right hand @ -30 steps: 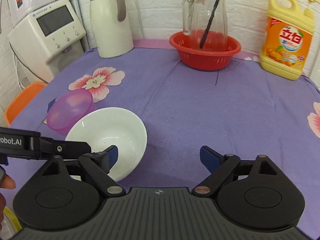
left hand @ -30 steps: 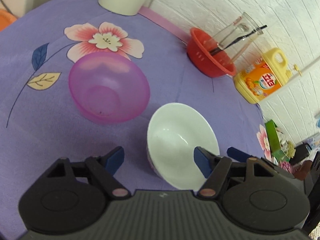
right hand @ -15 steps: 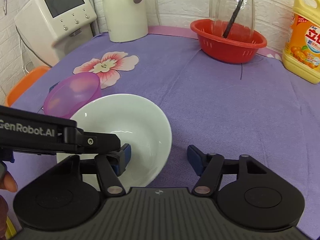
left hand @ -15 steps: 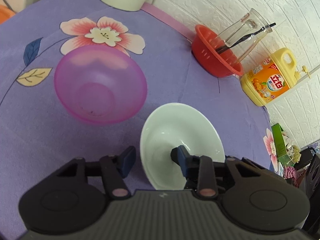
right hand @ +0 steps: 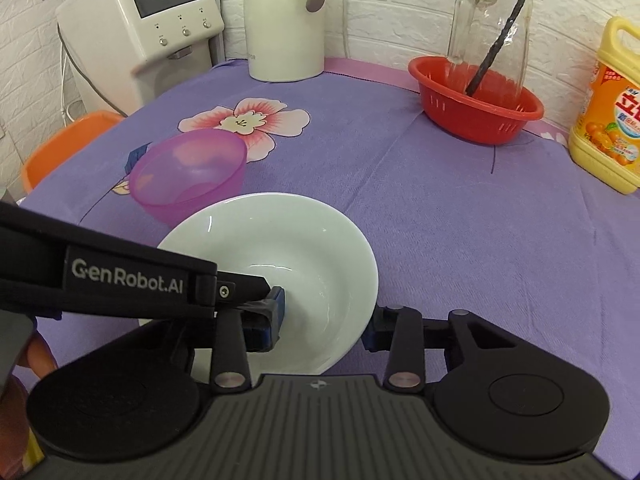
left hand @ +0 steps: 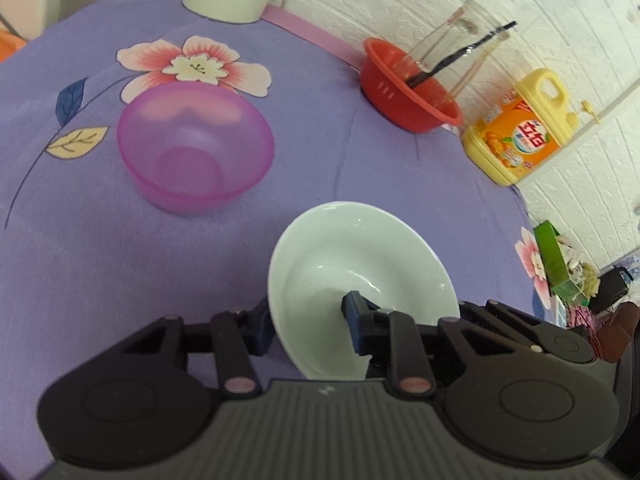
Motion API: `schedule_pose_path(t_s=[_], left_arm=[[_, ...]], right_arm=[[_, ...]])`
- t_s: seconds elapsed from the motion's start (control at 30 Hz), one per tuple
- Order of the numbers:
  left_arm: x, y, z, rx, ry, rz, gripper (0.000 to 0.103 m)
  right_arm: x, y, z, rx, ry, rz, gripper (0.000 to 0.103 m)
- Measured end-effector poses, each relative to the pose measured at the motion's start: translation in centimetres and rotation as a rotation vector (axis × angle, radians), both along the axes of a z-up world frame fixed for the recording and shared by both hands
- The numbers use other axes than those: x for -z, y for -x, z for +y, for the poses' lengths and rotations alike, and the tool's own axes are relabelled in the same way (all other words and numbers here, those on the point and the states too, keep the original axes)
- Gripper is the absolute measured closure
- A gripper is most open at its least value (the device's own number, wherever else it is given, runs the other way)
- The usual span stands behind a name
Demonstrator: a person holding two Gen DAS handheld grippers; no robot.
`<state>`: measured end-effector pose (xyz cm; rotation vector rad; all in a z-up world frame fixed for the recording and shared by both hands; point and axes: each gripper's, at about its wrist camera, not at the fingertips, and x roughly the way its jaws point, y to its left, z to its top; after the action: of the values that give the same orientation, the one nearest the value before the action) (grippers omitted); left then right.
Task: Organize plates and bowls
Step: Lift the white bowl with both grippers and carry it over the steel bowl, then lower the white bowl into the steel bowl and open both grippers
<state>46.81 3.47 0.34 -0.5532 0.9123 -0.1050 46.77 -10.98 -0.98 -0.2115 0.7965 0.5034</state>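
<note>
— What do the grippers hold?
— Left gripper and right gripper, both angled downward, have just closed, each clamping the white bowl by its rim.
— Beyond it?
— The pink bowl sits on the purple tablecloth.

Plastic bowl sits just behind the china bowl.

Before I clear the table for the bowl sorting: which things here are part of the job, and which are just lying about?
Part of the job:
- white bowl, rim clamped by both the left gripper and the right gripper
- pink bowl, standing behind it

Just lying about:
- red basket holding a glass jug
- yellow detergent bottle
- white kettle
- water dispenser
</note>
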Motion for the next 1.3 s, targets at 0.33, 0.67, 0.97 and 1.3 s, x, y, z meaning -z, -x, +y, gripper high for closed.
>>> schedule_pose_path(t_s=[0.33,0.67,0.97,1.3], left_arm=[[-4.7,9.9,-3.1,0.083,0.03,-0.107,0.08],[-4.3,20.1,-7.5,0.223,0.026,-0.132,0.081],[-1.1,23.2,-9.5,0.28,-0.028,-0.079,0.081],[0.2,21.9,-10.5,0.313,-0.079,-0.066,0.081]], right_arm=[[-5.0,9.9,-2.5,0.055,0.047,-0.11,0.036],[-5.2,21.4,-6.5,0.155,0.078,-0.166,0.035],[-1.6,25.2,-8.5,0.198,0.036,-0.11,0.035],[0.3,25.0,-9.9,0.213,-0.029,-0.074,0.036]])
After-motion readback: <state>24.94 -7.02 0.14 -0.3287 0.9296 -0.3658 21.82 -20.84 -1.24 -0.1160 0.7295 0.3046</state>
